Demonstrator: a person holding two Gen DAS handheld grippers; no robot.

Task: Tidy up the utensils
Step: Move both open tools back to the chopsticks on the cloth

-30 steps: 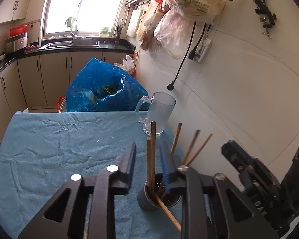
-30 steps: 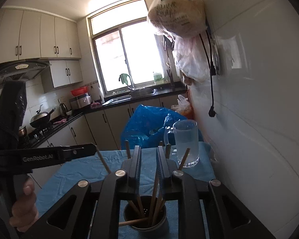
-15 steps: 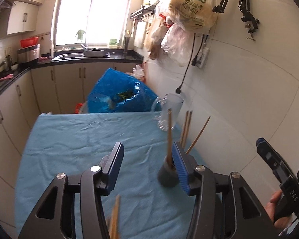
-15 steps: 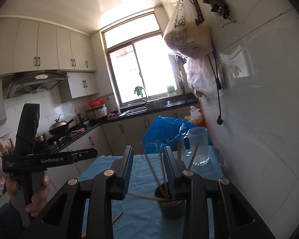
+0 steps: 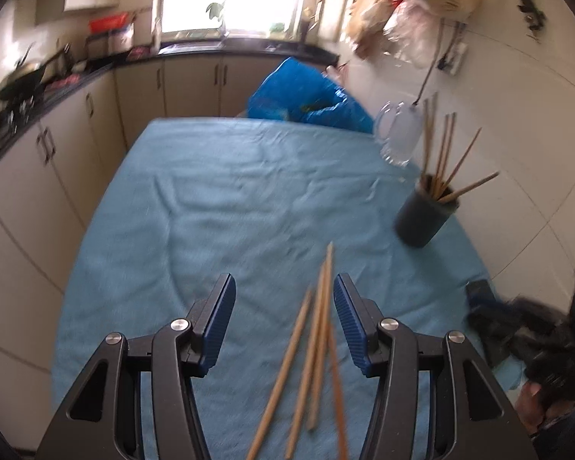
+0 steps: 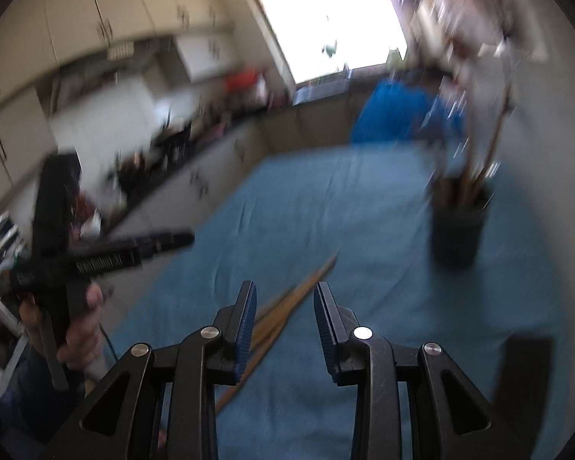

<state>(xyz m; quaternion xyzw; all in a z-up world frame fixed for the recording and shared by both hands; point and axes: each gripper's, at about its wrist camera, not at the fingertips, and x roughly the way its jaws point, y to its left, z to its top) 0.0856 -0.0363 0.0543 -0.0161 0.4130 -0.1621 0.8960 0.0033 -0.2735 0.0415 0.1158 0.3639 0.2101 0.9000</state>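
Note:
Several loose wooden chopsticks (image 5: pixel 318 341) lie on the blue cloth (image 5: pixel 218 207). My left gripper (image 5: pixel 283 320) hovers just over them, open, with the sticks showing between its pads nearer the right one. A dark cup (image 5: pixel 425 216) with several chopsticks standing in it sits at the right by the wall. In the blurred right wrist view my right gripper (image 6: pixel 285 324) is open and empty above the same chopsticks (image 6: pixel 291 297), which run past its left pad. The cup (image 6: pixel 458 226) stands far right there. The left gripper (image 6: pixel 103 257) shows at the left, held by a hand (image 6: pixel 80 341).
A glass mug (image 5: pixel 398 138) stands behind the cup, against the tiled wall. A blue plastic bag (image 5: pixel 306 99) lies past the cloth's far edge. Kitchen cabinets and a counter run along the left. A dark object (image 6: pixel 525 360) rests on the cloth at lower right.
Both grippers opened wider and drew back from the cup, sinking toward the loose chopsticks. The sticks the left gripper held over the cup a second ago are no longer in it.

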